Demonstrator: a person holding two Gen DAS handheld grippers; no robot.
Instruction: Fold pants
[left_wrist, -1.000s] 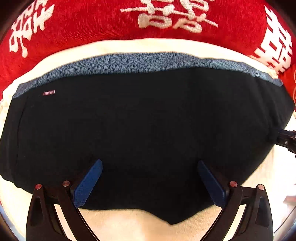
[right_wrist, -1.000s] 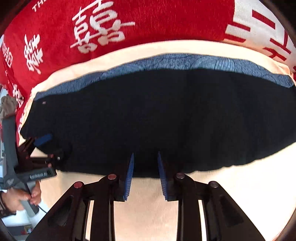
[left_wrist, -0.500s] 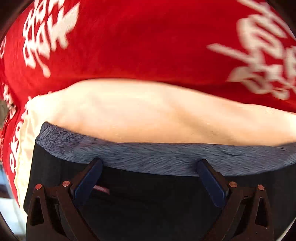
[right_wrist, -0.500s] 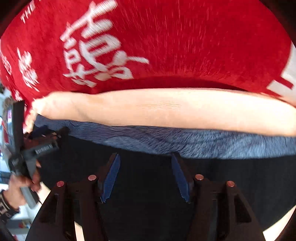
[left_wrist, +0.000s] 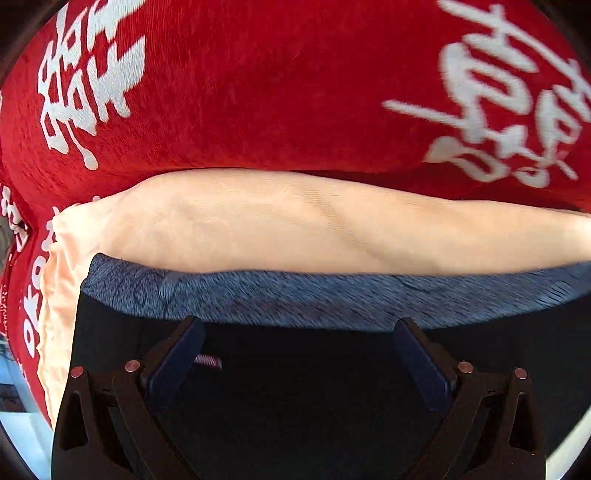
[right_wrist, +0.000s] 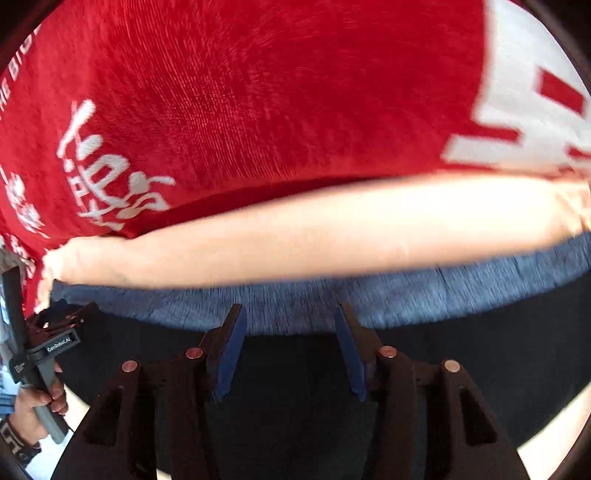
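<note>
The black pants (left_wrist: 295, 398) with a grey-blue waistband (left_wrist: 332, 299) lie flat on a cream cloth (left_wrist: 258, 229). My left gripper (left_wrist: 295, 332) is open, its blue pads just short of the waistband near the pants' left corner, over a small pink label (left_wrist: 208, 361). In the right wrist view the pants (right_wrist: 480, 354) and waistband (right_wrist: 443, 291) fill the lower half. My right gripper (right_wrist: 288, 317) is open, fingertips at the waistband edge. The left gripper (right_wrist: 55, 325) shows at the far left there, held by a hand.
A red blanket with white characters (left_wrist: 258, 92) covers the surface beyond the cream cloth. It also fills the top of the right wrist view (right_wrist: 258, 110). The cream cloth's left edge (left_wrist: 55, 295) drops off near the pants' corner.
Both grippers have moved forward from the pants' near hem, over the black fabric, to the waistband. The right gripper has opened wider. The left stayed open.
</note>
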